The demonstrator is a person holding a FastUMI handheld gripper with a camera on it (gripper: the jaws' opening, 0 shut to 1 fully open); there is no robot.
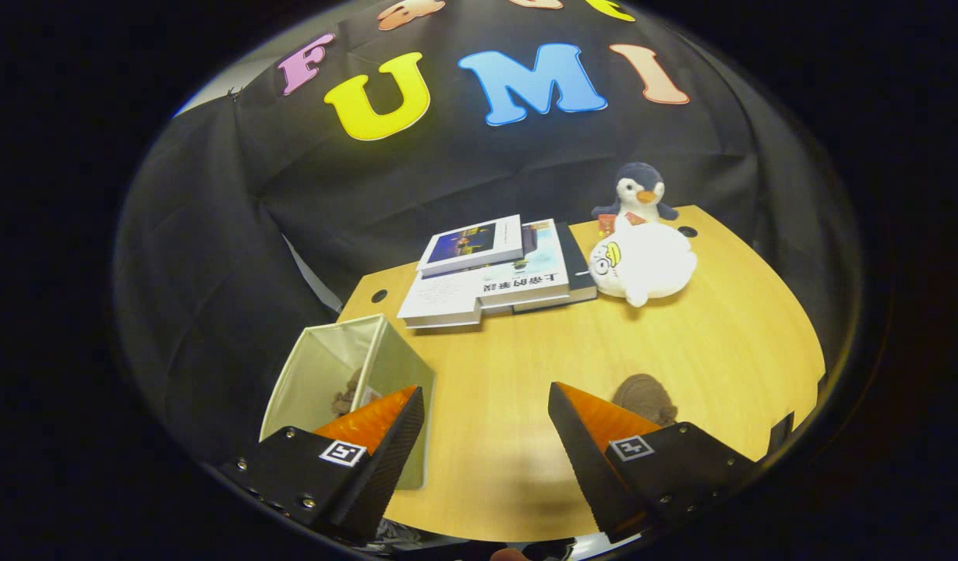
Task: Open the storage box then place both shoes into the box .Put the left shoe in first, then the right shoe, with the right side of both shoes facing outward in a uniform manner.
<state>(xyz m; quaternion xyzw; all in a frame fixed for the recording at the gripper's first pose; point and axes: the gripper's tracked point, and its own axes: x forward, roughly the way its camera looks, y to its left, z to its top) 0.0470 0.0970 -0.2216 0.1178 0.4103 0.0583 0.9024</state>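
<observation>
On the left stood the storage box (pixel 346 374), a pale fabric bin at the near left part of the table (pixel 525 374), its top open and a brown shoe (pixel 348 396) already lying inside, partly hidden behind the left finger. The gripper (pixel 486 436) hung over the bare wood with its fingers spread wide and nothing between them, which I took as readiness for the next pick. Just beyond the right finger lay the second brown shoe (pixel 644 396) on the table, apparently waiting its turn. Farther back sat a stack of books (pixel 494 273), and to their right a white plush toy (pixel 642 265) with a penguin plush (pixel 637 195) behind it, clear of the work.
</observation>
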